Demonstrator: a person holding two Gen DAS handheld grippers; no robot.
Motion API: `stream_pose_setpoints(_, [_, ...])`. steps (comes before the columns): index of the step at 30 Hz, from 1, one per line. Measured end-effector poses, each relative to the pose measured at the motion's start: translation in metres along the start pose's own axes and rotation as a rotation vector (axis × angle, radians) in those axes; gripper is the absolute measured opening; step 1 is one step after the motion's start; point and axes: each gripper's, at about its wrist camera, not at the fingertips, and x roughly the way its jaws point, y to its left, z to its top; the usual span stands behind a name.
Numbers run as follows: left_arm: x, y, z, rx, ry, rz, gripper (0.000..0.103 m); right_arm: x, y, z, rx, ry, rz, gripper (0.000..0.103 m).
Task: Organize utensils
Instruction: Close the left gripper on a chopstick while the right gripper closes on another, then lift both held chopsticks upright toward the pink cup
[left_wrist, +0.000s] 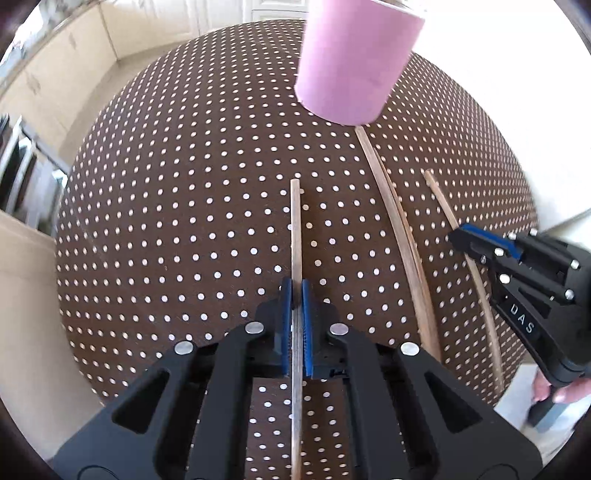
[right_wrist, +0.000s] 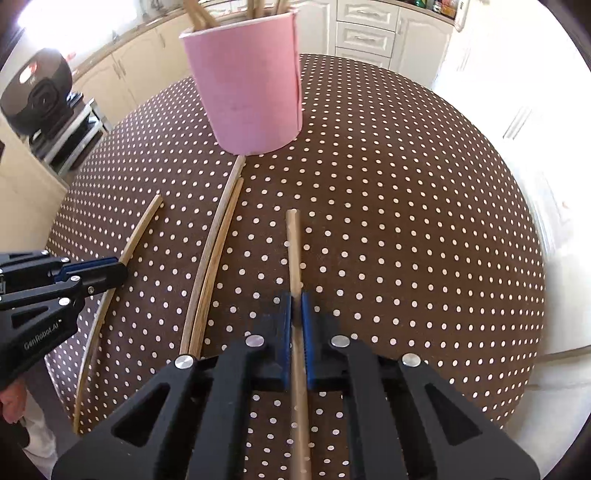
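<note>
Right up close, the left gripper (left_wrist: 296, 295) has its blue fingers (left_wrist: 286, 325) clamped on a wooden stick (left_wrist: 295, 229), which runs straight between the pads and out ahead over the dotted brown cloth (left_wrist: 184, 221) on the counter. Same story on the other side: the right gripper (right_wrist: 295, 306) has its fingers (right_wrist: 306, 332) pinched tight on its own stick (right_wrist: 294, 251), the shaft passing between the pads and pointing forward. Each gripper shows in the other's view too, the right one (left_wrist: 458, 236) at the edge of the left camera, the left one (right_wrist: 118, 271) low on the left of the right camera, both angled steeply down at the cloth. Between the two held sticks lies a pair (right_wrist: 210, 266) side by side, touching along their length, and their far tips reach almost to the base of the pink cup (right_wrist: 251, 88). That cup stands upright further back on the cloth, with more sticks (right_wrist: 199, 14) poking up out of its rim. Beyond it, pale kitchen cabinets (right_wrist: 365, 33) line the wall, and a dark appliance (right_wrist: 37, 88) sits off to the left.
</note>
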Motion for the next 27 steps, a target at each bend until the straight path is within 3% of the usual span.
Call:
stream_pose_setpoints(9, [-0.03,-0.006,0.004,0.012,-0.128,-0.043,0.006,-0.023,-0.01,0.006,0.023,-0.062,0.015,0.004])
stream_pose_setpoints(17, [-0.071,-0.007,0.016,-0.027,-0.235,-0.043,0.006,-0.062,-0.017,0.018,0.057,-0.206,0.066,0.004])
stream_pose_setpoints(27, [-0.094,0.003,0.025,-0.054,-0.309,-0.038,0.006,-0.08,-0.009,0.019,0.083,-0.308,0.084,0.004])
